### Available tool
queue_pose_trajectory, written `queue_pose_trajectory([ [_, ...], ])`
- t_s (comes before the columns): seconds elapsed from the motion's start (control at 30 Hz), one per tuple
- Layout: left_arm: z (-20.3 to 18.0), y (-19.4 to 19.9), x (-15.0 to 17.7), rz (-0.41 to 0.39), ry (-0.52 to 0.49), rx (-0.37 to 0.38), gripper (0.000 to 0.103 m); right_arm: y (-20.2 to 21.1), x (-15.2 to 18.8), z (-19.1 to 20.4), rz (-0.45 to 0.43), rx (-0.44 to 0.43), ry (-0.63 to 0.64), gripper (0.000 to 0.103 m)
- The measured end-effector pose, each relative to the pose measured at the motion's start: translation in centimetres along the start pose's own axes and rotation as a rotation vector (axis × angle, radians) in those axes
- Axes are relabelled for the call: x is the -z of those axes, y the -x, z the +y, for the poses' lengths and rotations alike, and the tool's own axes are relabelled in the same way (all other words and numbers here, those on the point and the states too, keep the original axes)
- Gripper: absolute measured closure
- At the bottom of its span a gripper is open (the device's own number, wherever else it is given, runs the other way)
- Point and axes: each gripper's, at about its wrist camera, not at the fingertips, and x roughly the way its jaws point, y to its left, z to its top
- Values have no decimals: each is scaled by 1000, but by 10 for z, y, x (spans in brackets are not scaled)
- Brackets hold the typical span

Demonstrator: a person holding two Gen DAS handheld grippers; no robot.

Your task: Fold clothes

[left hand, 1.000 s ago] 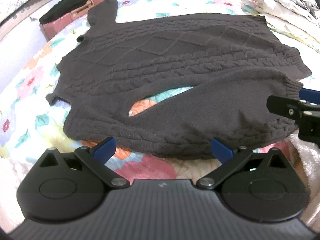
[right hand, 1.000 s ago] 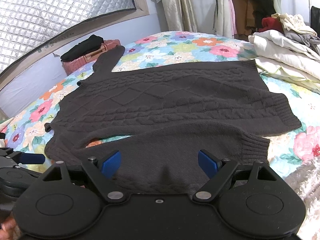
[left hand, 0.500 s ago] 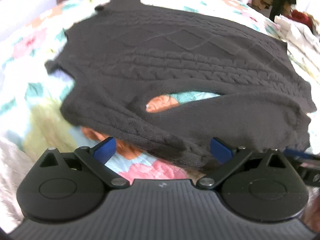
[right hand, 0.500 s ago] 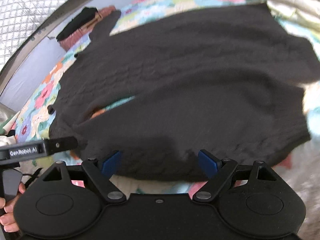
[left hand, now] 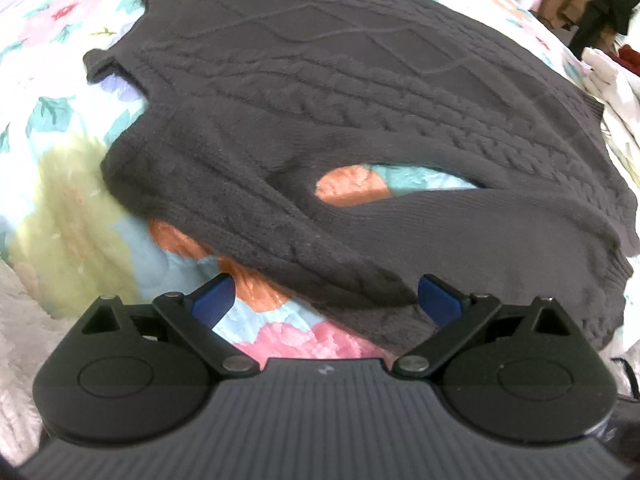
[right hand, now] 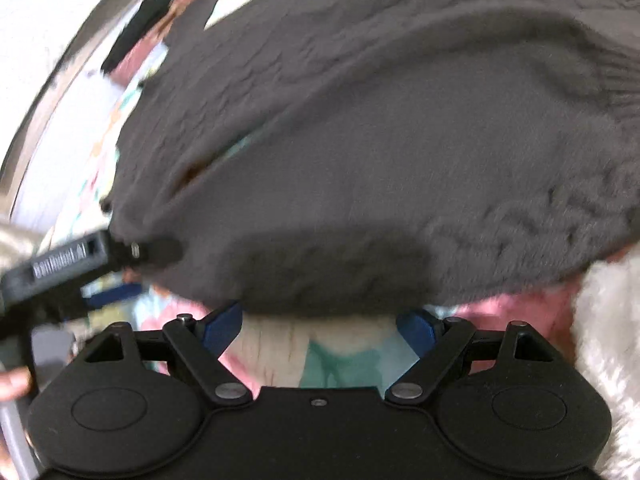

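A dark cable-knit sweater lies spread flat on the bed, over a flowered bedspread, reaching from the near edge of the bed well toward the far side. Its near sleeve lies along the body toward the hem, with a gap between sleeve and body where the bedspread shows through. No fold shows in the body so far, so the folding looks barely begun: at most the near sleeve has been laid in, and the far sleeve, the body folds and any other garments are left to do.

The left tool stands wide open at the near edge of the sweater, close to the shoulder end of the sleeve. The knit lies between and just ahead of its blue pads, but they do not press on it. The right tool is also wide open and empty, low over the near edge of the bed with the sleeve's edge just ahead of its tips; that view is blurred. From the right wrist view, the left tool shows at the left edge, beside the same sleeve.

Both tools seem set to take the near edge of the sweater, probably to carry the sleeve or side over the body.

A heap of pale laundry lies at the bed's far right.
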Motion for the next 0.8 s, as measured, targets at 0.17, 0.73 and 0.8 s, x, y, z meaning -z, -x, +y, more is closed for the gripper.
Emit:
queue_pose_trajectory([
  [0.17,3,0,-1,-45,2,57,23,-3,4,-4,-71,21,8,15],
  [0.73,5,-23,-5,-20,19,21,34,-2,-18,-20,-188,18,-96,16],
  [0.8,2,-21,-6,-51,-1,8,61,-3,-20,-26,-212,18,-129,26],
])
